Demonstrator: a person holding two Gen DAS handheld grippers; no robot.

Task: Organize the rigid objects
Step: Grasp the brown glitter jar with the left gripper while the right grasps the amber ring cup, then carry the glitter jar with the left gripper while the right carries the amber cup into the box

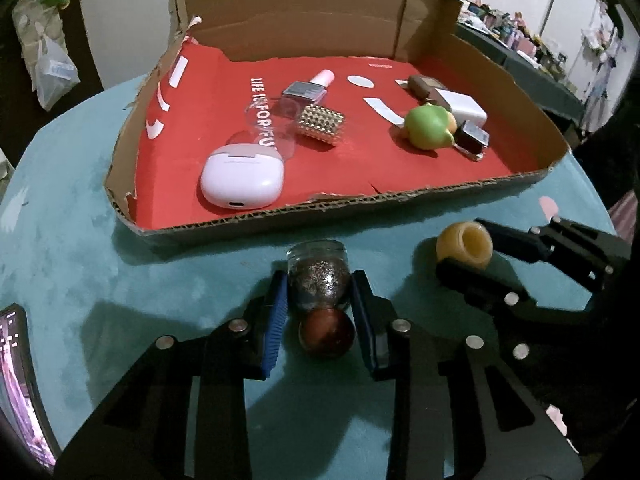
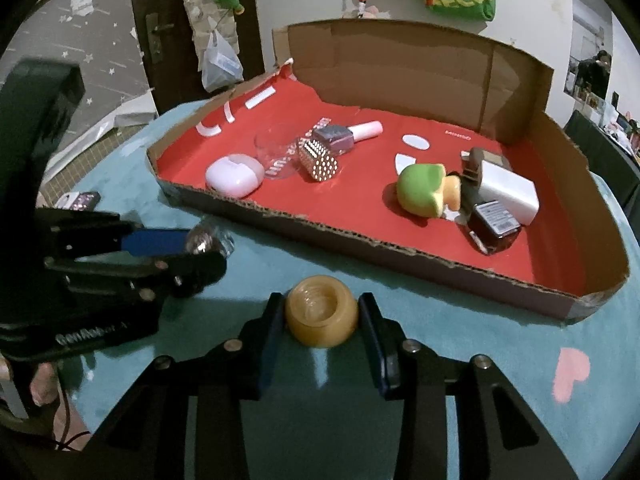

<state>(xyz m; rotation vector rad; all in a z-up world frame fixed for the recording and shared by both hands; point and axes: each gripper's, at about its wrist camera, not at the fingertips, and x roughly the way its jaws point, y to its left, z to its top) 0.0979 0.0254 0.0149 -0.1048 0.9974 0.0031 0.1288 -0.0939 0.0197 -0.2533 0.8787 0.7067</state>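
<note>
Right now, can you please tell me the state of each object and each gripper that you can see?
left gripper: shut on glitter bottle
glitter bottle: lying, held, outside the box
right gripper: shut on yellow cap
yellow cap: held, opening faces the box
cardboard box: open, front wall torn
earbuds case: closed, in box
pink nail polish: capped, lying in box
green toy: on its side in box
</note>
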